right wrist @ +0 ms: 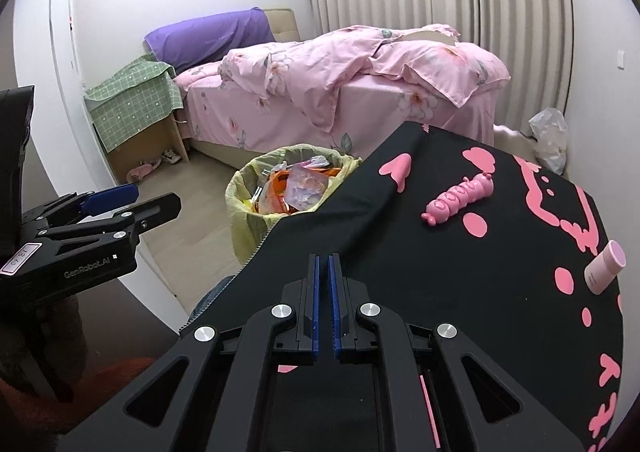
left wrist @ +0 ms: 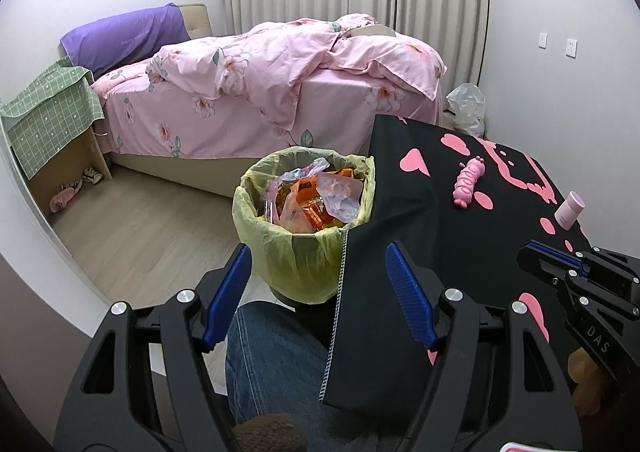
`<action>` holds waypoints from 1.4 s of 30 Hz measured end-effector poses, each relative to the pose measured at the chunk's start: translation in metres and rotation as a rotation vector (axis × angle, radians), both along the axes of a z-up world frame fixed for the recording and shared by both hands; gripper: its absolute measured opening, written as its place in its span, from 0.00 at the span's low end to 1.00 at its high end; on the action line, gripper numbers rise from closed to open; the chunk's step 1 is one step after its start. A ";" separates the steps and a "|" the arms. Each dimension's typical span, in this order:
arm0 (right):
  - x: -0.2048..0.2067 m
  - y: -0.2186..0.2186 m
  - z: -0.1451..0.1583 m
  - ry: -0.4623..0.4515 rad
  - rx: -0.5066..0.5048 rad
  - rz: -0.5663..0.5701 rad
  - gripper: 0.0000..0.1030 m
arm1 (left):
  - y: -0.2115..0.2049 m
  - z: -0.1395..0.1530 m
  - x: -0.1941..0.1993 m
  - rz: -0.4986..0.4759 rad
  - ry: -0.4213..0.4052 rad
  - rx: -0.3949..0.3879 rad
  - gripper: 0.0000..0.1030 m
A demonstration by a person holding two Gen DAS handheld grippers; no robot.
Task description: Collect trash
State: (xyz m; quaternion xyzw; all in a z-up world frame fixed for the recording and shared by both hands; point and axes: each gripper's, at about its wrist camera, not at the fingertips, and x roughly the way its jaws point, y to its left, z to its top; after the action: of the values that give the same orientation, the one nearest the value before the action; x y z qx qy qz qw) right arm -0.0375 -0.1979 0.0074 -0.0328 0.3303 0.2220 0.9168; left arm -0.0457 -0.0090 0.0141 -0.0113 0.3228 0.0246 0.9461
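Observation:
A bin lined with a yellow bag (left wrist: pixel 298 252) stands on the floor beside the table, filled with orange and clear wrappers (left wrist: pixel 320 197); it also shows in the right wrist view (right wrist: pixel 248 203). My left gripper (left wrist: pixel 320 258) is open and empty, held above and in front of the bin and the hanging cloth edge. My right gripper (right wrist: pixel 324 264) is shut with nothing between its fingers, hovering over the black tablecloth (right wrist: pixel 440 272); it shows at the right edge of the left wrist view (left wrist: pixel 532 252).
On the black cloth with pink prints lie a pink caterpillar toy (right wrist: pixel 460 197) and a small pink bottle (right wrist: pixel 604 268). A bed with pink bedding (left wrist: pixel 272 91), a green-covered nightstand (left wrist: pixel 52 119) and a plastic bag (left wrist: pixel 468 107) on the floor lie beyond. My leg in jeans (left wrist: pixel 276 364) is below.

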 end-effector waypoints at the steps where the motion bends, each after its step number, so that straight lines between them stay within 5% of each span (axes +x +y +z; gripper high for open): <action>1: -0.001 0.001 0.001 -0.005 -0.003 0.000 0.07 | 0.000 0.000 0.000 0.000 -0.002 0.000 0.64; 42: -0.002 0.003 0.001 -0.015 -0.009 0.001 0.07 | -0.005 -0.001 -0.001 -0.015 -0.009 0.012 0.64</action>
State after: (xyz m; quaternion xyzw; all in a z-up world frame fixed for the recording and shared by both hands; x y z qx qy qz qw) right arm -0.0392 -0.1950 0.0089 -0.0386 0.3246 0.2207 0.9189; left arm -0.0467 -0.0139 0.0131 -0.0032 0.3182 0.0196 0.9478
